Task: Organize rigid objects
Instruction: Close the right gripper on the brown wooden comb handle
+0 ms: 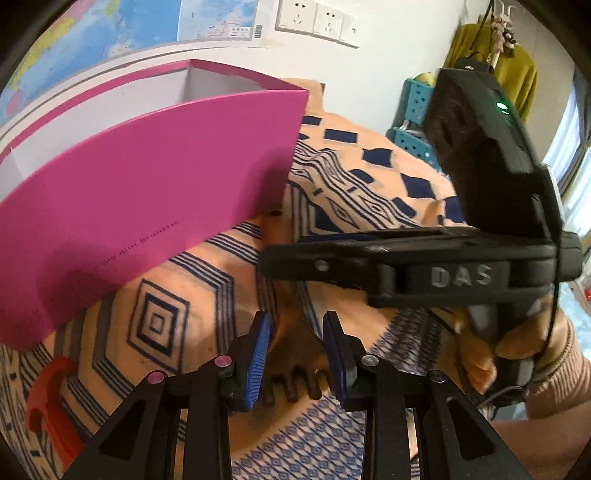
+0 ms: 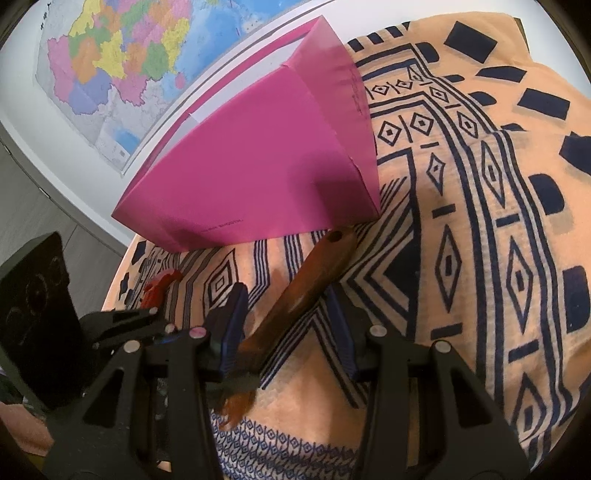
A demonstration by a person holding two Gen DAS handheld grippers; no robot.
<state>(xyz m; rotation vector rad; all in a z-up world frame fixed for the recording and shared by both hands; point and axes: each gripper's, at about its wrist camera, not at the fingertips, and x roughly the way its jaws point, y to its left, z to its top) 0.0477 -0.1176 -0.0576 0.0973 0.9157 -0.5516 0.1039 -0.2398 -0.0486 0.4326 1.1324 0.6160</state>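
Note:
A brown wooden-handled brush (image 2: 303, 288) lies on the patterned cloth, its handle end near the pink box (image 2: 258, 166). My right gripper (image 2: 288, 332) is open with the brush between its blue pads, bristles (image 2: 236, 406) below. In the left wrist view my left gripper (image 1: 297, 354) is open just above the brush's dark comb end (image 1: 295, 384). The right gripper (image 1: 406, 266) reaches in from the right, held by a hand. The pink box (image 1: 147, 192) is open-topped with a white inside.
A red plastic piece (image 1: 48, 406) lies on the cloth at the left; it also shows in the right wrist view (image 2: 159, 288). The orange and navy cloth (image 2: 480, 221) covers the table. A map and wall sockets (image 1: 314, 18) are behind.

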